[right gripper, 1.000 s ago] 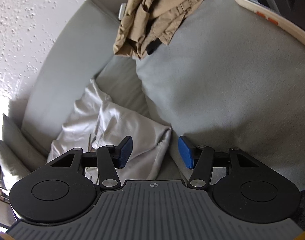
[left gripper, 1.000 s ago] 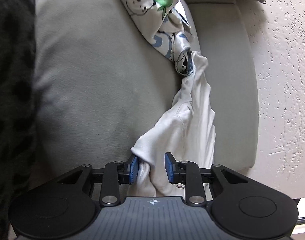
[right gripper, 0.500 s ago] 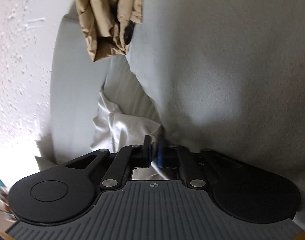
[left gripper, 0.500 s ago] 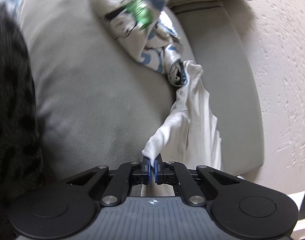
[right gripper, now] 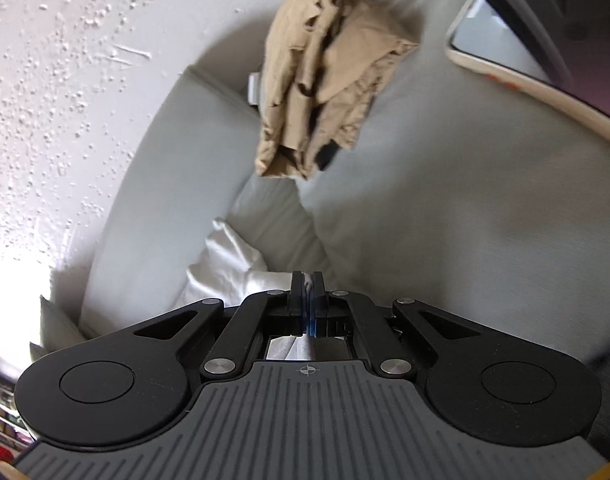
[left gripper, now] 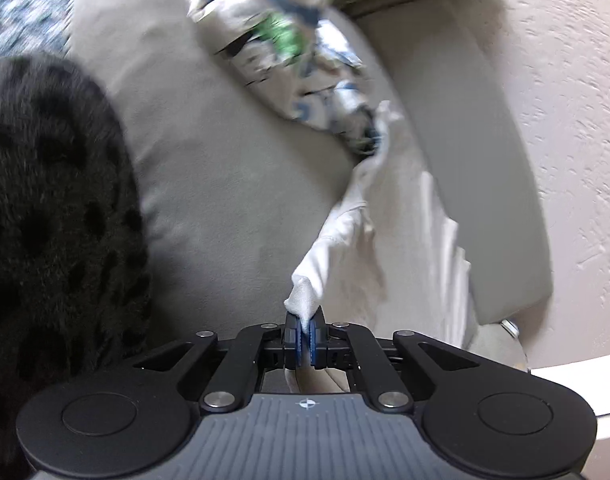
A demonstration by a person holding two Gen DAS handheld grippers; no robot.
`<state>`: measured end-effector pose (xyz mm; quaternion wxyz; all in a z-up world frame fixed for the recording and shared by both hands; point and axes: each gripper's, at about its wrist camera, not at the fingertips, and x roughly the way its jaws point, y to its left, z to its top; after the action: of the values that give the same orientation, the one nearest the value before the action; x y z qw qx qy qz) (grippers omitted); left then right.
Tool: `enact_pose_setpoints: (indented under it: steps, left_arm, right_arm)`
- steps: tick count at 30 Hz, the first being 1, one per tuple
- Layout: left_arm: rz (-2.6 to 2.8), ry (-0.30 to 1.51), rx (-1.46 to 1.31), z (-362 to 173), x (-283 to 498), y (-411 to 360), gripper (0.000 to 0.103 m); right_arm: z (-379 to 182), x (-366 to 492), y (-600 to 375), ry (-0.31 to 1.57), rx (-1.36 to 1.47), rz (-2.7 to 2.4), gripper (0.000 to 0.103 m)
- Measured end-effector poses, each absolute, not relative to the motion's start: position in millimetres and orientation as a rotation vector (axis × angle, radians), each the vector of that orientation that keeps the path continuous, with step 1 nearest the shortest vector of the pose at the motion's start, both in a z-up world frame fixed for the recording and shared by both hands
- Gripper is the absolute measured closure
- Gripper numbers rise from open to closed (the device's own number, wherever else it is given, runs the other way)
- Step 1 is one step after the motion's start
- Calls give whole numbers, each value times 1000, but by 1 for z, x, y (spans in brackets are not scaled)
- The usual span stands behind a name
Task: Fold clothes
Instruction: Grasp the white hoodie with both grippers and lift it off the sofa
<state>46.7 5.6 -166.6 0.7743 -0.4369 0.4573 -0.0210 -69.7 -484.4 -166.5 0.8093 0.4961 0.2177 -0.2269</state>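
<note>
Gripping a white garment [left gripper: 389, 248] crumpled on the sofa [left gripper: 225, 184], left tongs [left gripper: 305, 334] and right tongs [right gripper: 307, 300] are each clamped on a corner; no fold made yet.

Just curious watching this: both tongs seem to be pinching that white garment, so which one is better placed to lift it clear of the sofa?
Probably the left tongs: their pinched corner of the white garment is already raised.

I find no legible text, labels, brands or numbers in either wrist view; the patterned cloth [left gripper: 289, 52] is too blurred for me to read.
</note>
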Motion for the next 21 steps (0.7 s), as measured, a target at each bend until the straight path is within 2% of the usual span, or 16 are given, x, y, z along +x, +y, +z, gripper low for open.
enact_pose_setpoints:
  steps: [1,2,3,5,6,11,14,16,21]
  left_arm:
    - [-45,1006,-958,-172,48,6,88]
    - [-55,1030,-958,-175,49,7,81]
    - [-60,1039,-950,-175,47,6,67]
    - [-68,1058,-933,-174,42,5,63]
    - [-68,1068,-907,-172,39,3,62]
    - [-133,1107,-795,-150,18,-11,61]
    - [-281,1229,-660,-153,21,-38,60]
    - [-335,1271,-670,-163,18,-50,60]
    - [-357,1209,-749,-181,18,-62,59]
  right_arm:
    - [-171,-64,-486,528,1040,-487,99]
    - [-176,-63,-486,570,1063,-484,84]
    - [-181,-61,-487,609,1092,-481,73]
    - [-185,-63,-485,653,1127,-465,54]
    - [-181,-66,-481,654,1116,-452,49]
    - [-157,-84,-454,743,1065,-428,47]
    - [-147,-99,-429,775,1036,-342,47]
    - [-150,-104,-415,822,1049,-284,47]
    - [-172,-110,-394,867,1122,-247,48]
